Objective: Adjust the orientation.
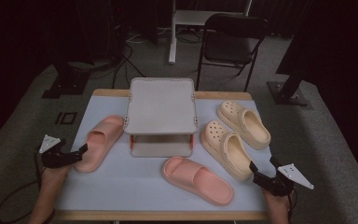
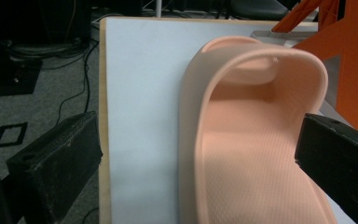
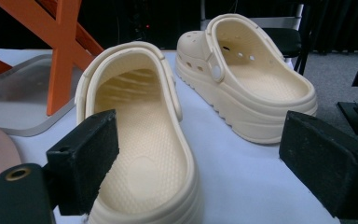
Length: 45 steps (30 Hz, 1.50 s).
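Two pink slides lie on the pale table: one (image 1: 99,142) at the left, one (image 1: 196,179) at the front middle. Two cream clogs rest on the right, the nearer (image 1: 225,148) beside the farther (image 1: 244,123). My left gripper (image 1: 77,153) is open at the left slide's heel (image 2: 247,154), its jaws wide on either side of the heel end. My right gripper (image 1: 256,171) is open just behind the nearer clog's heel (image 3: 140,154), nothing between its jaws; the farther clog (image 3: 247,79) stands beyond.
A grey two-level rack (image 1: 161,112) with orange supports (image 3: 63,42) stands at the table's middle back. A black folding chair (image 1: 233,42) and stand bases sit on the carpet beyond the table. Cables trail on the floor at left.
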Tool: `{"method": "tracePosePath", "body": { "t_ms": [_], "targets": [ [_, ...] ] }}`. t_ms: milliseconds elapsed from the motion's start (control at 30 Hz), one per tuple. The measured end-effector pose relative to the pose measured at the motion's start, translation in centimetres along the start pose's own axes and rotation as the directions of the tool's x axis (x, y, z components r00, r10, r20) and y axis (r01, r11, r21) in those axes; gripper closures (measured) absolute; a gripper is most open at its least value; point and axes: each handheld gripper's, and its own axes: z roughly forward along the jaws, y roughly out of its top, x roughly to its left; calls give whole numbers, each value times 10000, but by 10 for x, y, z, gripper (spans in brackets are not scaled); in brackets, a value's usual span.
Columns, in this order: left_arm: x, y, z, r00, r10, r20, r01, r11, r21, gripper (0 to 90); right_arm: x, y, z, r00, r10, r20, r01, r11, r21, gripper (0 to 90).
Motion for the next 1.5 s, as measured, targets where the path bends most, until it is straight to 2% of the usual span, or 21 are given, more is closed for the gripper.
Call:
{"method": "tracePosePath", "body": {
  "t_ms": [100, 267, 300, 367, 433, 500, 667, 700, 833, 867, 967, 1100, 1233, 1267, 1333, 1467, 1500],
  "targets": [
    [-1, 4, 10, 9995, 330, 2, -330, 9991, 254, 6, 1, -1, 1, 10000, -68, 57, 68, 9999, 101, 115],
    [-1, 9, 18, 9990, 445, 66, -447, 9987, 232, 6, 2, -1, 3, 10000, -39, -3, 39, 9998, 195, 115],
    [-2, 12, 25, 9988, 469, 154, -472, 9987, 175, 32, 3, -2, 4, 10000, -36, -51, 37, 9997, 230, 116],
    [-2, 14, 31, 9990, 428, 130, -431, 9988, 239, 44, 2, -1, 6, 9996, 29, -284, -19, 9993, 367, 116],
    [-2, 15, 36, 9984, 569, 33, -569, 9977, 361, 63, 1, -2, 8, 9985, 127, -538, -99, 9986, 520, 116],
    [-2, 17, 40, 9979, 642, -101, -637, 9970, 435, 148, 1, -3, 9, 9982, 127, -589, -91, 9981, 603, 116],
    [-1, 19, 45, 9973, 730, -5, -728, 9956, 596, 224, 1, -4, 9, 9987, 94, -508, -62, 9981, 614, 122],
    [0, 21, 49, 9974, 712, 111, -718, 9946, 755, 257, -1, -3, 10, 9976, 194, -672, -149, 9976, 670, 122],
    [2, 21, 50, 9958, 785, 471, -823, 9931, 837, 413, -1, -3, 11, 9960, 312, -832, -248, 9968, 766, 122],
    [1, 21, 50, 9944, 911, 529, -952, 9922, 808, 480, 0, -4, 11, 9964, 272, -807, -209, 9968, 775, 123],
    [-1, 22, 51, 9900, 1217, 709, -1273, 9887, 796, 581, 0, -3, 11, 9969, 180, -766, -121, 9970, 769, 123],
    [-2, 21, 51, 9865, 1444, 771, -1502, 9858, 751, 704, 0, -3, 11, 9971, 129, -749, -73, 9972, 746, 123],
    [-3, 20, 51, 9859, 1520, 703, -1569, 9851, 702, 753, 1, -3, 12, 9978, -130, -647, 186, 9961, 860, 118],
    [-4, 20, 50, 9841, 1665, 612, -1706, 9830, 685, 764, -1, -4, 11, 9965, -79, -829, 141, 9971, 742, 118],
    [-5, 20, 50, 9825, 1804, 472, -1833, 9807, 686, 774, -3, -4, 11, 9968, -25, -800, 67, 9986, 522, 118],
    [-6, 20, 49, 9816, 1866, 400, -1889, 9800, 628, 795, -6, -3, 11, 9995, -82, -312, 96, 9989, 457, 118],
    [-6, 19, 45, 9850, 1686, 360, -1702, 9844, 438, 812, -7, -4, 11, 9999, -139, 3, 138, 9985, 537, 126]
  ]
}}
